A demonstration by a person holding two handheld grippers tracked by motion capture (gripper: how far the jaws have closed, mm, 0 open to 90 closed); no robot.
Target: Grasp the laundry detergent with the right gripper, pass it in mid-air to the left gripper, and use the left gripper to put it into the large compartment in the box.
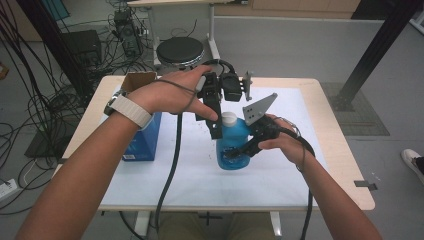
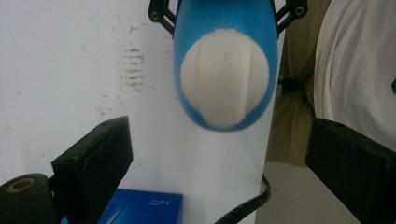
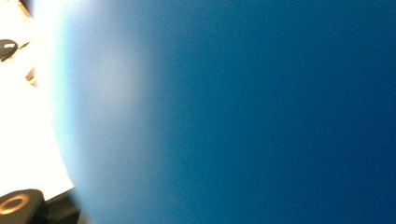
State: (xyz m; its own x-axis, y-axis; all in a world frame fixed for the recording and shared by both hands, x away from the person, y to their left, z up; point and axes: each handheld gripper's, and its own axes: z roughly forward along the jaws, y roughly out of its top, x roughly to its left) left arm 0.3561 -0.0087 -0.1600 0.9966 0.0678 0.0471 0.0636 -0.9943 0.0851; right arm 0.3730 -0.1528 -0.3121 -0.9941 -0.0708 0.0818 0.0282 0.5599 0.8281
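A blue bottle (image 1: pixel 232 145) with a white cap (image 1: pixel 229 118) stands upright over the middle of the table. My right gripper (image 1: pixel 243 149) is shut on its body from the right, and in the right gripper view the blue bottle (image 3: pixel 257 112) is a close blur. My left gripper (image 1: pixel 217 131) points down right beside the cap. In the left gripper view the white cap (image 2: pixel 225 79) lies straight ahead, beyond the left gripper (image 2: pixel 219 140). Its black jaws stand wide apart, with nothing between the fingertips (image 2: pixel 105 144).
A blue box (image 1: pixel 145 137) stands at the table's left, with an open cardboard box (image 1: pixel 137 80) behind it. A white sheet (image 1: pixel 175 180) covers the tabletop. Past the far edge are a round black stool (image 1: pixel 180 50) and tangled cables (image 1: pixel 45 100) on the floor.
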